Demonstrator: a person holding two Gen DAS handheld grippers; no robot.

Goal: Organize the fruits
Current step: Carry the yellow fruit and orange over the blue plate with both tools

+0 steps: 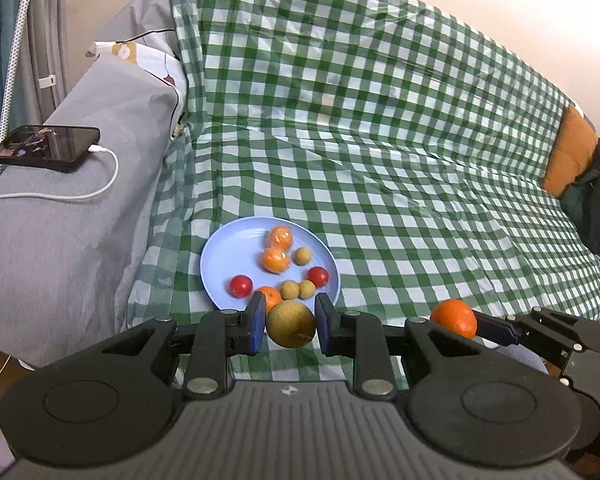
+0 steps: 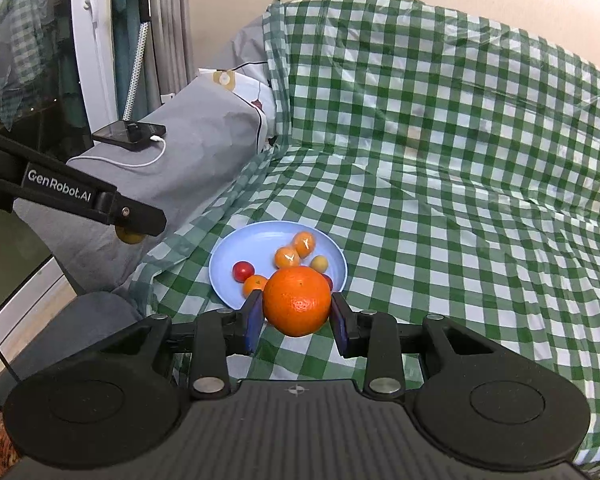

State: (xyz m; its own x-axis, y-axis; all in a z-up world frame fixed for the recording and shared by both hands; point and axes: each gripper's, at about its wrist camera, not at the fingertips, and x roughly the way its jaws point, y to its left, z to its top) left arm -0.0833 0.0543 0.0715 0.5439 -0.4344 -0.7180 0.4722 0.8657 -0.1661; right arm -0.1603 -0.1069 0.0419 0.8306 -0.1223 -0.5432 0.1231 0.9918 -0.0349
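Observation:
My left gripper [image 1: 290, 324] is shut on a yellow-brown round fruit [image 1: 290, 323], held above the near rim of a light blue plate [image 1: 228, 248]. My right gripper [image 2: 297, 316] is shut on a large orange [image 2: 297, 301], held just in front of the same plate [image 2: 236, 256]. The plate lies on a green checked cloth and holds small oranges [image 1: 275, 260], red fruits [image 1: 241, 286] and small yellow-brown fruits [image 1: 299, 290]. In the left wrist view the right gripper with its orange [image 1: 454, 317] shows at the right. In the right wrist view the left gripper's arm [image 2: 72, 196] shows at the left.
A grey sofa armrest [image 1: 80, 200] stands left of the plate with a phone [image 1: 48, 147] and white cable on it. The green checked cloth [image 1: 400, 160] covers seat and backrest. An orange-brown cushion [image 1: 570, 156] and dark bag lie at the far right.

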